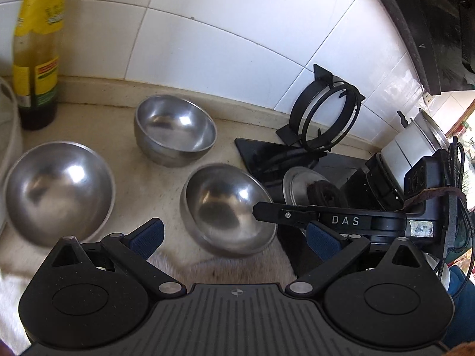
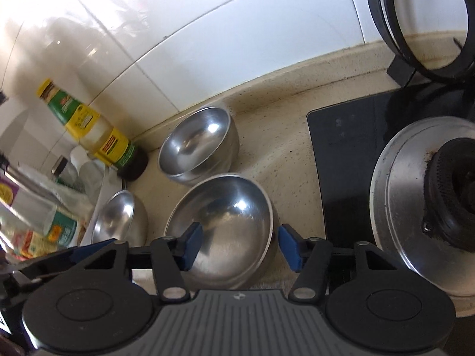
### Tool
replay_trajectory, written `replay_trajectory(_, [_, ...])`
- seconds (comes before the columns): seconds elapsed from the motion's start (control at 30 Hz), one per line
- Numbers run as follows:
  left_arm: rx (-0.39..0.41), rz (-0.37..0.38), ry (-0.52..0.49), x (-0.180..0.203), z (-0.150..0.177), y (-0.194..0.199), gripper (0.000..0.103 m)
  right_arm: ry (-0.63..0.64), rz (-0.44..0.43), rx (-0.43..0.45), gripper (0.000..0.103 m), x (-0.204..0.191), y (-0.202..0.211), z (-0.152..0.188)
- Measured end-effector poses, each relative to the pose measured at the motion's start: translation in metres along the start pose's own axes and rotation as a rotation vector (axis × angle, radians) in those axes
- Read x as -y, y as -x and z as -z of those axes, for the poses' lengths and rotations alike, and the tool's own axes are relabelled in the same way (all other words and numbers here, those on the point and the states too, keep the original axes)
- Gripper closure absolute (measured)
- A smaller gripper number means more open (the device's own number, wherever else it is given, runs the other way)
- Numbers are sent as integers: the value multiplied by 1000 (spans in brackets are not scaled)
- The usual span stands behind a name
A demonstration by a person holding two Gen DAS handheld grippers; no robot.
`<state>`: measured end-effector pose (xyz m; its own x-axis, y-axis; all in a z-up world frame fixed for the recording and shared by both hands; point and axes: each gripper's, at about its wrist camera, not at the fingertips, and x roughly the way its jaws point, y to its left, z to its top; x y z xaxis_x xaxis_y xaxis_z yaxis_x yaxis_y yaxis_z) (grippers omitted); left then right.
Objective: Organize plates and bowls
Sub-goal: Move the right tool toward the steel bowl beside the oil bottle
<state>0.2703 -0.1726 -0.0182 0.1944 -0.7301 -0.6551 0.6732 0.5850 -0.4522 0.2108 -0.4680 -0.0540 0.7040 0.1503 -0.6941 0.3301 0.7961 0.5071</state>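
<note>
Stainless steel throughout: three bowls sit on the speckled desk [image 1: 142, 184]. Left bowl [image 1: 59, 191], beside the oil bottle [image 1: 37, 59]; rear bowl [image 1: 175, 129], near the tiled wall; near bowl [image 1: 227, 209], just beside the black cooktop [image 2: 341, 148]. The left gripper [image 1: 234, 238] hangs wide open and empty before the near bowl. The right gripper [image 2: 241, 244] straddles that bowl's rim, one pad inside, one outside, apparently not yet pressing (contact is hard to judge). Risk: the polished, curved wall may slip from a partial pinch, or tip and knock the neighbouring bowl.
</note>
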Motion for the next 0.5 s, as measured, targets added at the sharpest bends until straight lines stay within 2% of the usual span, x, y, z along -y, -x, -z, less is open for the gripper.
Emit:
replay_trajectory(0.13, [-16, 5, -17, -1, -8, -15, 0, -28, -38, -11, 46, 5, -6, -7])
replay_trajectory(0.23, [-57, 18, -37, -1, -11, -29, 0, -43, -66, -27, 46, 7, -11, -10])
replay_trajectory(0.37, [-107, 24, -54, -2, -11, -49, 0, -55, -73, -43, 46, 11, -15, -13])
replay_trajectory(0.5, [-111, 27, -50, -8, -15, -54, 0, -31, -59, -69, 46, 4, -17, -13])
